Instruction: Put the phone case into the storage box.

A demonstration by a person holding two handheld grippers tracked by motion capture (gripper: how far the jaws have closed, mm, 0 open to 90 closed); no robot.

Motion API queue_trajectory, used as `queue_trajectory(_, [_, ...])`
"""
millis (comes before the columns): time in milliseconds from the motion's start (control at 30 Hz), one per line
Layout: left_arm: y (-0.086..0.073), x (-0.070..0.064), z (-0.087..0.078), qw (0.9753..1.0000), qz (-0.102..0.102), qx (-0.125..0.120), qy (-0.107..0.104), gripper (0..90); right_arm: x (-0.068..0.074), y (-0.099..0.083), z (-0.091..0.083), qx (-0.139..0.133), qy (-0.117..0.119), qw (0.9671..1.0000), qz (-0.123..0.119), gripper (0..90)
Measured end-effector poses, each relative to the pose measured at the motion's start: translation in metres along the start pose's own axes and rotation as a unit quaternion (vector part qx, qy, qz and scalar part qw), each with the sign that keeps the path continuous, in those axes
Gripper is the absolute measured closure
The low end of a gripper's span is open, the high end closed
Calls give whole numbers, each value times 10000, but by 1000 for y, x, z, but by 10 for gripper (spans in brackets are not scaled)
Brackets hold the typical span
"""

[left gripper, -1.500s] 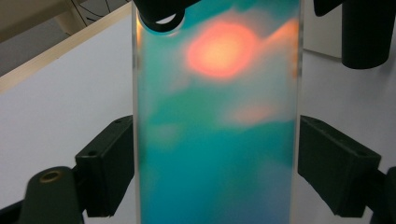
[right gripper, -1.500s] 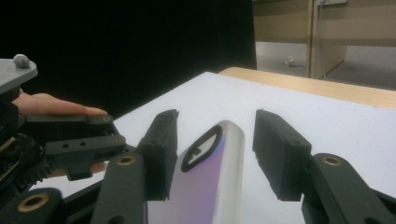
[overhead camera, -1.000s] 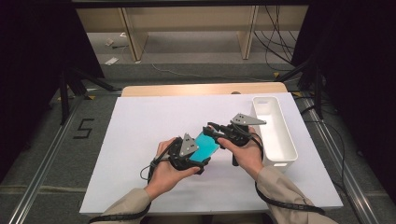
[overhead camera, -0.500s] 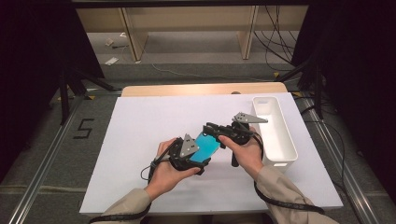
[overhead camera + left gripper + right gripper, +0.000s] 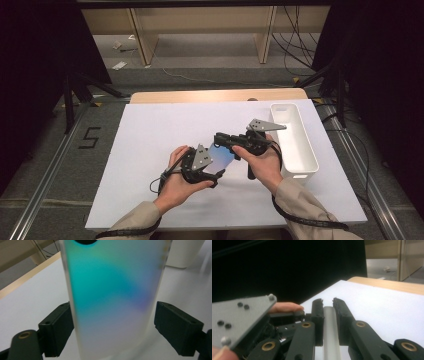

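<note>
Phone case point(image 5: 220, 156) stays gripped, unmoved.

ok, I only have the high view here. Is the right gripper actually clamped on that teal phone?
Observer: Yes. In the right gripper view the right gripper is shut on the phone, which sits edge-on with its silver side between the jaws.
Operator: And the left one?
Observer: In the left gripper view the phone's back stands between the jaws of the left gripper. One jaw touches its edge. I can't tell whether the other one touches.
Operator: Which way round is the phone?
Observer: There's a dark round spot on its back at the end farthest from the left gripper.
</note>
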State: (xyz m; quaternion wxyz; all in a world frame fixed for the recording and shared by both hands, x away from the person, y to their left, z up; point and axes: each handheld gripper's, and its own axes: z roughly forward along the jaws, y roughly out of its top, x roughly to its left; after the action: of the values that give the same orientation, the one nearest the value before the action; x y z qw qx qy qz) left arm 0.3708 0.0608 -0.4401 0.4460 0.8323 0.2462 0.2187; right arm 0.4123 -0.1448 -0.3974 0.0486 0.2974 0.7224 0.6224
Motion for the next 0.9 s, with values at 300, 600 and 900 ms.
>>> queue_trajectory(300, [-2, 6, -6, 9991, -300, -97, -276, 115, -7, 10, -12, 130, -52, 9987, -500, 802])
queue_trajectory(600, [-4, 13, -11, 9986, -340, -79, -389, 50, -12, 20, -23, 258, -27, 9954, -926, 801])
queue_trajectory(900, [-5, 18, -14, 9976, -421, -128, -543, 30, -12, 22, -25, 489, 153, 9906, -1265, 801])
